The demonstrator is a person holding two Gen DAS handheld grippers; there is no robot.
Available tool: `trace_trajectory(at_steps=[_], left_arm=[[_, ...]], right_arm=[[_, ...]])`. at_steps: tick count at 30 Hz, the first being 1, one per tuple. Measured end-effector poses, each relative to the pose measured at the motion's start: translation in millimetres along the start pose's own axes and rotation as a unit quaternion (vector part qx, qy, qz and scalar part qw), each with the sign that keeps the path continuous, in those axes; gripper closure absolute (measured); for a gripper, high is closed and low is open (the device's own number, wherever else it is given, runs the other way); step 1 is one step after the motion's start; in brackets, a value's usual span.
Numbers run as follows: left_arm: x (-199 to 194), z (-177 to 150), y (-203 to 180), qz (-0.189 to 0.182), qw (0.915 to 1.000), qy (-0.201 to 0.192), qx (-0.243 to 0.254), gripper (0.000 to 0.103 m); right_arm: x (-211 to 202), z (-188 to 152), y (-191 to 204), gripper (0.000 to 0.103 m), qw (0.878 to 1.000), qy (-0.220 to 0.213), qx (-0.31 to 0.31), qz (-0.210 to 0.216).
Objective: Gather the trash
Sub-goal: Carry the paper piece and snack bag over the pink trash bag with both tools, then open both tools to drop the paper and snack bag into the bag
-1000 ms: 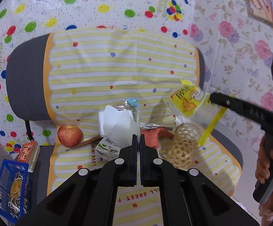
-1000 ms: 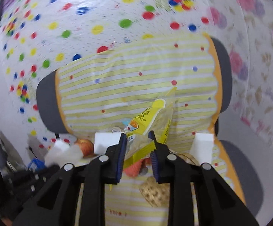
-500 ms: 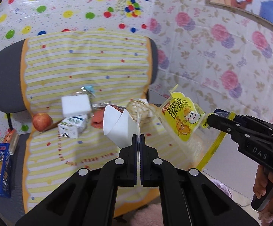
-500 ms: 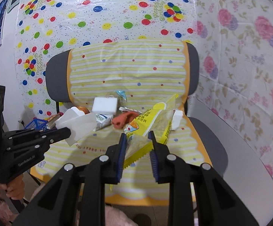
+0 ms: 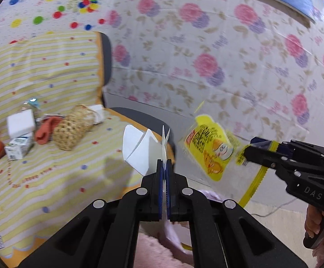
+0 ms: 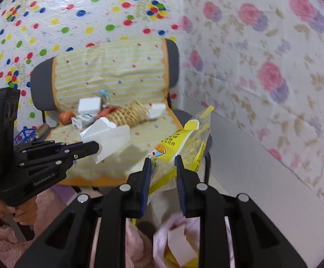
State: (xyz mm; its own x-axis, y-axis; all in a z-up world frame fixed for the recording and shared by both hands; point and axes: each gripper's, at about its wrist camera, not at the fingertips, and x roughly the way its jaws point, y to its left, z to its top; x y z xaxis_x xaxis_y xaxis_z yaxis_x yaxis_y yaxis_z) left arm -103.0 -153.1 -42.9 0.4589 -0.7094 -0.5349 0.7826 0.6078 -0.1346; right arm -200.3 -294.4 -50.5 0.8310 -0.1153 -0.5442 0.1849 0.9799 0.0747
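Trash is held in both grippers beside the striped chair (image 6: 108,71), which a second ago filled both views and now sits off to the left. Below, a pink bag (image 6: 162,241) holds a pale card scrap and something yellow. Right gripper (image 6: 162,169) pinches a crinkled yellow snack wrapper (image 6: 184,140), jaws partly apart around it. Left gripper (image 5: 164,167) is clamped tight on folded white paper (image 5: 137,151). A wicker basket (image 5: 72,131) lies tipped on the seat, contents unclear

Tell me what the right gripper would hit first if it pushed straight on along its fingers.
Past the yellow snack bag it holds, the right gripper probably meets the chair's right seat edge, or the grey floor beside it; depth is unclear.
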Motion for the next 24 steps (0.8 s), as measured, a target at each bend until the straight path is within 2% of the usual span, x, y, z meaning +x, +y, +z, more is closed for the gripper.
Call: trace_trajectory(at_steps=[2, 8, 15, 19, 20, 21, 24], left_arm=[[14, -10, -17, -0.027, 0.9995, 0.015, 0.008, 0.100], [54, -35, -51, -0.072, 0.9953, 0.062, 0.019, 0.100], [94, -47, -75, -0.089, 0.9901, 0.102, 0.037, 0.100], [111, -48, -82, -0.088, 0.9886, 0.113, 0.046, 0.096], [115, -48, -82, -0.090, 0.9879, 0.117, 0.046, 0.094], [118, -48, -83, -0.091, 0.9875, 0.121, 0.045, 0.088], [127, -47, -82, -0.087, 0.9866, 0.131, 0.044, 0.078]], right_arm=[[0, -20, -12, 0.081, 0.999, 0.024, 0.016, -0.013], [5, -72, -37, 0.081, 0.995, 0.078, 0.059, -0.031], [22, -100, -62, 0.080, 0.989, 0.107, 0.098, -0.036], [32, -107, -75, 0.077, 0.987, 0.112, 0.107, -0.047], [35, -108, -79, 0.073, 0.986, 0.113, 0.111, -0.048], [38, -108, -82, 0.069, 0.986, 0.113, 0.115, -0.050], [42, -107, -89, 0.067, 0.984, 0.113, 0.128, -0.054]])
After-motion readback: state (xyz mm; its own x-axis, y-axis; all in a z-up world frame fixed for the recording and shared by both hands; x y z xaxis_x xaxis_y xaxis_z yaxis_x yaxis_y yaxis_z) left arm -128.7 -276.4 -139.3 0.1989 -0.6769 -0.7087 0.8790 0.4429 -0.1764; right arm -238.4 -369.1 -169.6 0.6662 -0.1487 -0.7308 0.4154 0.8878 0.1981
